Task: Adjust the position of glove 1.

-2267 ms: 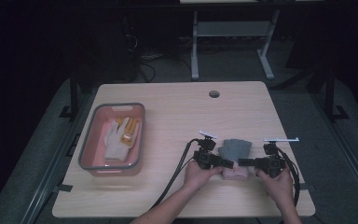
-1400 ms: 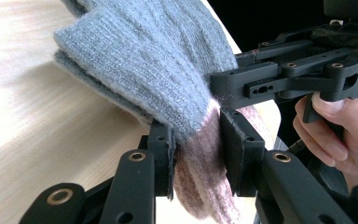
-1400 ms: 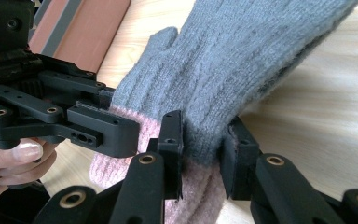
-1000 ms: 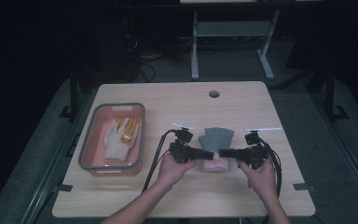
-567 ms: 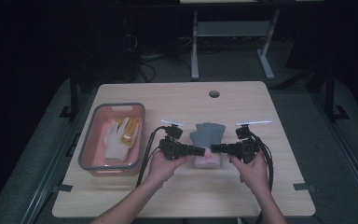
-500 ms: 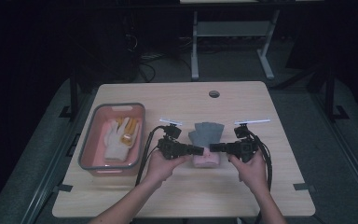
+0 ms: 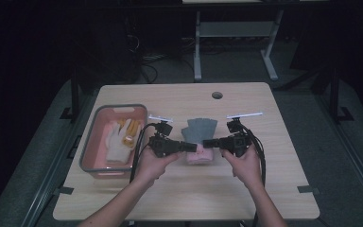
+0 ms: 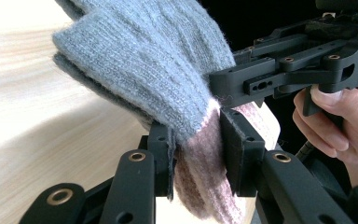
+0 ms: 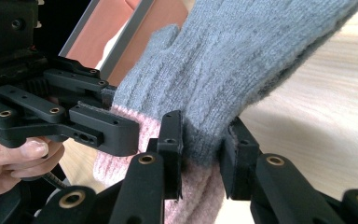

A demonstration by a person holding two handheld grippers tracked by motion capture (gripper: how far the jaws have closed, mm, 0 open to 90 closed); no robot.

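Both hands low over light wooden table (image 7: 179, 194), L gripper (image 7: 193, 147) & R gripper (image 7: 208, 143) jaws inward, each clamping grey-and-pink knitted glove (image 7: 199, 130) cuff, right of pink plastic bin (image 7: 90, 153).

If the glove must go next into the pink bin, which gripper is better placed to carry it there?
Probably the left gripper. It is shut on the glove and sits on the side nearer the pink bin. The right gripper also holds the glove but is farther from the bin.

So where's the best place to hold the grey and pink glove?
At the pink cuff, from either side. The glove lies flat with fingers pointing away, and the left hand-held gripper and right hand-held gripper already pinch its opposite cuff edges.
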